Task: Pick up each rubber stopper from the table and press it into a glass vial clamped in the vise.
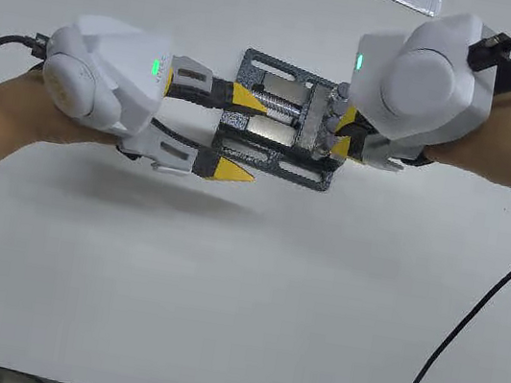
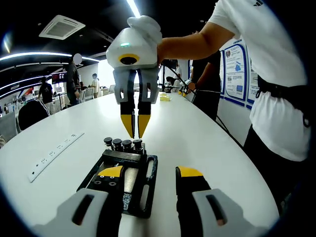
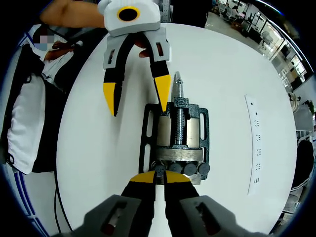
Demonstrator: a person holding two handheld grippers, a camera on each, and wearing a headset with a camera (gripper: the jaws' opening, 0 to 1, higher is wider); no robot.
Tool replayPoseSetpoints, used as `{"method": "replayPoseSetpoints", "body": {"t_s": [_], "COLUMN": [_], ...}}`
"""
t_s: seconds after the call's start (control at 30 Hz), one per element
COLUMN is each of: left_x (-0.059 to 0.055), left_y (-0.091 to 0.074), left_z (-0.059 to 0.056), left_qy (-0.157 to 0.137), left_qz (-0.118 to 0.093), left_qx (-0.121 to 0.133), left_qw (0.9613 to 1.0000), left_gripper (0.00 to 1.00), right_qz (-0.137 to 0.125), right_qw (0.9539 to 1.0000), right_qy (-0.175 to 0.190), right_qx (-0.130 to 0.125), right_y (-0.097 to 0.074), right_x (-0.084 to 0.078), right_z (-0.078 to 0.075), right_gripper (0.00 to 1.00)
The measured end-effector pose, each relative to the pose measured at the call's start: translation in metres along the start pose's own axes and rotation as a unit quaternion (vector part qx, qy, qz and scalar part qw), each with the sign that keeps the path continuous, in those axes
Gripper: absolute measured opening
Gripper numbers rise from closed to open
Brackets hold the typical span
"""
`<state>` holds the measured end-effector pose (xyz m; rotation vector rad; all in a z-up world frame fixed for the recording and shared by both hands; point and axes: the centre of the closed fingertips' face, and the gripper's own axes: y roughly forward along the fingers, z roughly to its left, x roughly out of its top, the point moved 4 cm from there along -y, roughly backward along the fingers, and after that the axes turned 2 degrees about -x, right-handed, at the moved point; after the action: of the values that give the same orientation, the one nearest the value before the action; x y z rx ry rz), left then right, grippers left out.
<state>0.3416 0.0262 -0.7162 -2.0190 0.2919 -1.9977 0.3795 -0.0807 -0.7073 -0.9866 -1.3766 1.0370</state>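
We list 1 vise (image 1: pixel 281 123) flat on the white table (image 1: pixel 220 293). At 1 end of it, 4 glass vials (image 3: pixel 181 169) are clamped in a row, each capped by a dark rubber stopper (image 2: pixel 123 143).

Right gripper (image 3: pixel 157 178): the jaws are drawn almost together, leaving a thin slit, with the tips at the end vial of the row. We cannot tell whether they pinch its stopper.

Left gripper (image 2: pixel 150 173): the jaws are spread wide and hold nothing. 1 tip is over the vise's screw end, the other just beside the vise.

1 white power strip (image 3: pixel 256 148) lies apart on the table.
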Motion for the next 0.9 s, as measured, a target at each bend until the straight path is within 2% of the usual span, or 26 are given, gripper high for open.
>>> {"method": "replayPoseSetpoints", "body": {"t_s": [0.17, 0.5, 0.9], "left_x": [0.0003, -0.0012, -0.0029], "left_y": [0.0015, -0.0020, 0.0035], "left_z": [0.0000, 0.0007, 0.0009], "left_qy": [0.001, 0.001, -0.002], "left_qz": [0.000, 0.002, 0.004], "left_qx": [-0.001, 0.004, 0.001], "left_qw": [1.0000, 1.0000, 1.0000], "left_gripper": [0.39, 0.39, 0.39], "right_qz": [-0.009, -0.007, 0.010], "right_qw": [0.9999, 0.9999, 0.9999], "right_qy": [0.004, 0.006, -0.005], "right_qx": [0.004, 0.011, 0.009], "right_y": [-0.0001, 0.0038, 0.0064], "right_x": [0.0024, 0.0030, 0.0048], "right_z": [0.0018, 0.0026, 0.0020], "right_gripper": [0.02, 0.00, 0.00]}}
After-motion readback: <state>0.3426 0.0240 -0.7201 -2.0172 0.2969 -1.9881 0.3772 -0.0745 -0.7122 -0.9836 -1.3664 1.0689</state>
